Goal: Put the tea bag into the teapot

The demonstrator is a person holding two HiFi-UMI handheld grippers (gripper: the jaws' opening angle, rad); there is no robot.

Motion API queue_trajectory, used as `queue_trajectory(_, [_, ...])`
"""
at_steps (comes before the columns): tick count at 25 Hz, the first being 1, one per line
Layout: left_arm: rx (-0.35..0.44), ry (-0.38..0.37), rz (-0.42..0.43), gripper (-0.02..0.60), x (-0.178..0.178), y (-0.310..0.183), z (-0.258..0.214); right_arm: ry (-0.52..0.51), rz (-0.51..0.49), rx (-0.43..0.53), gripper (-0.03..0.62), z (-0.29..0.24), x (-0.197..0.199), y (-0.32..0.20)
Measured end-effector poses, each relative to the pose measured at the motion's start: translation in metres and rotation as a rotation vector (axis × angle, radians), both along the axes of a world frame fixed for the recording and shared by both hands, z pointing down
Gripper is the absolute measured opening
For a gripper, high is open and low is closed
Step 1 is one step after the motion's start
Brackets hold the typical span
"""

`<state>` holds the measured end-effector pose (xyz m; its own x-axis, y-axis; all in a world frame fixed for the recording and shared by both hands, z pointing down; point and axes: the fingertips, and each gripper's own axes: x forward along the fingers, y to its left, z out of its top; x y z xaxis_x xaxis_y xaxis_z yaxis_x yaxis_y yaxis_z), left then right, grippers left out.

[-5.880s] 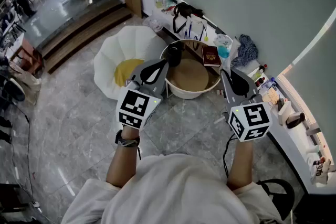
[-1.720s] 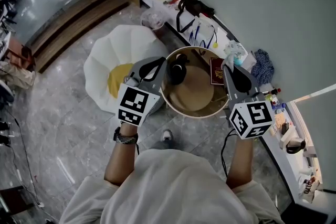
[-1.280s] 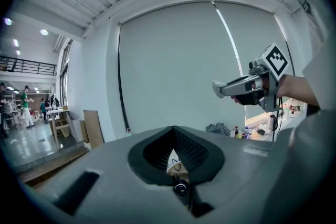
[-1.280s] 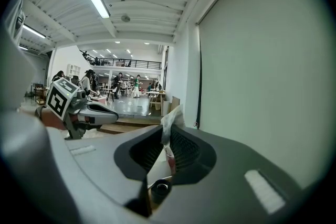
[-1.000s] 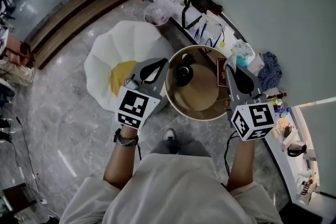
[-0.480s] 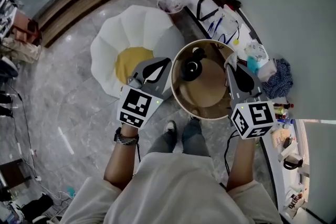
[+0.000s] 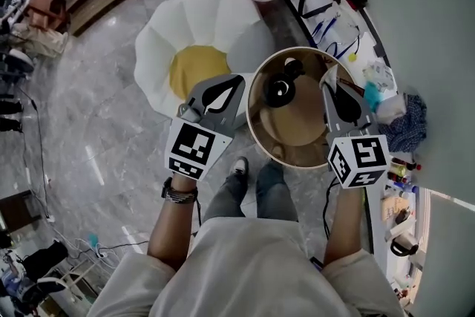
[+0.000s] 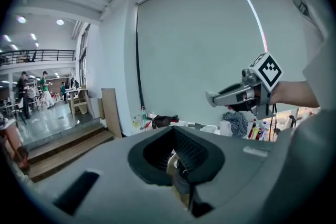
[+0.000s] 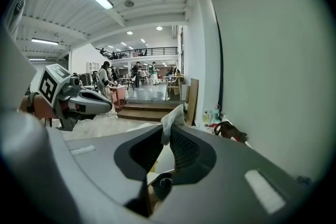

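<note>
The right hand-held gripper (image 9: 166, 129) pinches a white tea bag (image 9: 172, 114) at its tips, over the round tabletop's (image 7: 297, 131) rim, near the black teapot (image 7: 280, 90). The left hand-held gripper (image 7: 238, 79) is closed and empty.

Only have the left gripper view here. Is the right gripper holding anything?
Observer: Yes. In its own view the right gripper is shut on a white tea bag that sticks out past the jaws.
Operator: Where's the teapot?
Observer: The head view shows the black teapot standing on the round table, between the left gripper and the right one.
Operator: Floor beside the table?
Observer: A white flower-shaped cushion with a yellow middle lies there, on the left gripper's side.
</note>
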<state>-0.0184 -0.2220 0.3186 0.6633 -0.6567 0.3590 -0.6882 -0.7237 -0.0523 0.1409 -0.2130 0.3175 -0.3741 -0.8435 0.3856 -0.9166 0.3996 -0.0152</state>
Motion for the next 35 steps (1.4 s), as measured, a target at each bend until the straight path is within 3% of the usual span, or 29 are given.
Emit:
queue_trajectory(9, [-0.03,0.039,-0.077,0.006,0.015,-0.024,0.036,-0.019,-0.077,-0.09,0.046,0.061,0.002,-0.032])
queue_trajectory(15, [-0.038,-0.02,-0.067,0.006,0.028,-0.029,0.062,-0.022,-0.126,-0.138,0.044,0.093,-0.003,-0.044])
queue_trajectory(21, [-0.086,-0.006,-0.085,0.006,0.037,-0.034,0.089,-0.011,-0.174,-0.192,0.045,0.129,-0.006,-0.05])
queue_trajectory(25, [-0.142,0.042,-0.104,0.006,0.036,-0.035,0.106,-0.015,-0.201,-0.226,0.046,0.151,-0.013,-0.053])
queue_trajectory(35, [-0.195,0.028,-0.178,0.006,0.018,-0.04,0.152,-0.004,-0.27,-0.329,0.046,0.218,-0.031,-0.059])
